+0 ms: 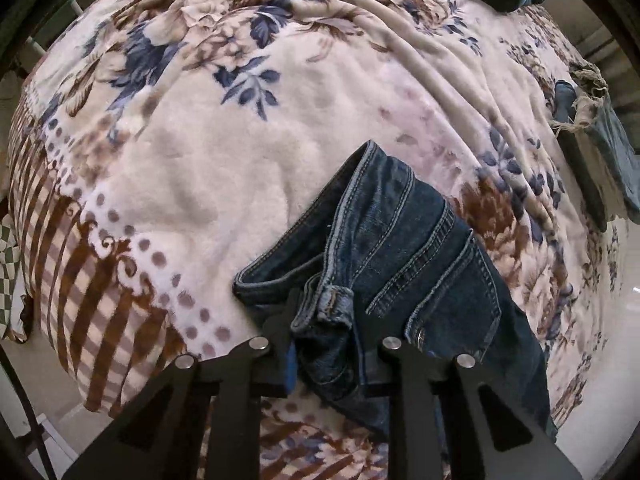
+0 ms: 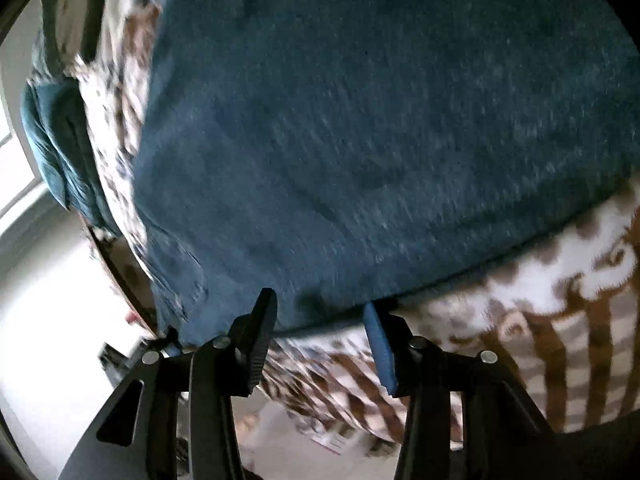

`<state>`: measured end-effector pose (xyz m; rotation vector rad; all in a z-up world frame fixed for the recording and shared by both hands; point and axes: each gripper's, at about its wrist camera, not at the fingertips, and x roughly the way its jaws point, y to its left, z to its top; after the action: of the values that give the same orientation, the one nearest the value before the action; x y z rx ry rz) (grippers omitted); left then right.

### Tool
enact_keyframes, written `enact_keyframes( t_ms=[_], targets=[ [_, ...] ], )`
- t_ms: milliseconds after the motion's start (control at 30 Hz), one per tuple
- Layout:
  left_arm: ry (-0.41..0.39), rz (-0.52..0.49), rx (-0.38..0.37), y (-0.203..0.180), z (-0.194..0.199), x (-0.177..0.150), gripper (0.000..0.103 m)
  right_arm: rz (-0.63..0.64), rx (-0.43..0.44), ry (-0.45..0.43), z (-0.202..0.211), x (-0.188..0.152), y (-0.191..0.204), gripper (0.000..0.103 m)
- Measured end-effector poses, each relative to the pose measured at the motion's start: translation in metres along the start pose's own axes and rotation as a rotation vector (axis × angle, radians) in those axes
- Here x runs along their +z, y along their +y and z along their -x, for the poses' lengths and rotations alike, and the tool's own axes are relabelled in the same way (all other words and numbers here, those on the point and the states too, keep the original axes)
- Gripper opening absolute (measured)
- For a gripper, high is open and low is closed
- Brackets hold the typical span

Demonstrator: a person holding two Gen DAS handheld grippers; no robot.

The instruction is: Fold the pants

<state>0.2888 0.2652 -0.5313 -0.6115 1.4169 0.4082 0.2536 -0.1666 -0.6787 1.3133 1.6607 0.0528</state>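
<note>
Pants (image 1: 400, 248) barely started: we grip the waistband on the bed (image 1: 200, 168)
Left gripper (image 1: 324, 320) fingers pinch the waistband; right gripper (image 2: 320, 316) fingers stand half open at the denim edge, holding nothing; folds remain

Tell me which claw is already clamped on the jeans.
The left claw: its pads pinch the dark jeans at the waistband. The right claw stands open at the fabric's edge, gripping nothing.
</note>
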Motion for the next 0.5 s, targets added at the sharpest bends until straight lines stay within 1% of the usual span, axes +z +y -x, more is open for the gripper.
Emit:
enact_keyframes(
  t_ms=[67, 100, 133, 167, 233, 367, 433, 500],
  targets=[
    [0.001, -0.006, 0.002, -0.002, -0.001, 0.005, 0.018, 0.002, 0.012, -0.026, 0.003, -0.002, 0.001, 0.047],
    [0.002, -0.006, 0.001, -0.002, -0.001, 0.005, 0.018, 0.008, 0.006, -0.045, 0.006, -0.004, 0.001, 0.041],
    [0.001, -0.009, 0.002, -0.002, 0.0, 0.005, 0.018, 0.014, -0.01, -0.059, 0.009, -0.005, 0.0, 0.02],
    [0.003, -0.012, 0.002, -0.003, 0.0, 0.005, 0.018, 0.006, -0.019, -0.079, 0.012, -0.009, 0.0, 0.014],
    [0.003, -0.016, 0.003, -0.003, 0.002, 0.004, 0.018, -0.011, -0.011, -0.087, 0.016, -0.016, -0.003, 0.01],
    [0.008, -0.025, 0.016, 0.003, 0.002, 0.0, 0.018, 0.025, -0.054, -0.099, 0.026, -0.033, 0.004, 0.009],
    [0.017, -0.031, 0.03, 0.005, -0.008, 0.001, 0.018, 0.051, -0.086, -0.089, 0.021, -0.032, 0.006, 0.009],
    [0.029, -0.033, 0.053, 0.007, -0.024, 0.002, 0.02, 0.058, -0.105, -0.068, 0.01, -0.022, 0.007, 0.009]
  ],
)
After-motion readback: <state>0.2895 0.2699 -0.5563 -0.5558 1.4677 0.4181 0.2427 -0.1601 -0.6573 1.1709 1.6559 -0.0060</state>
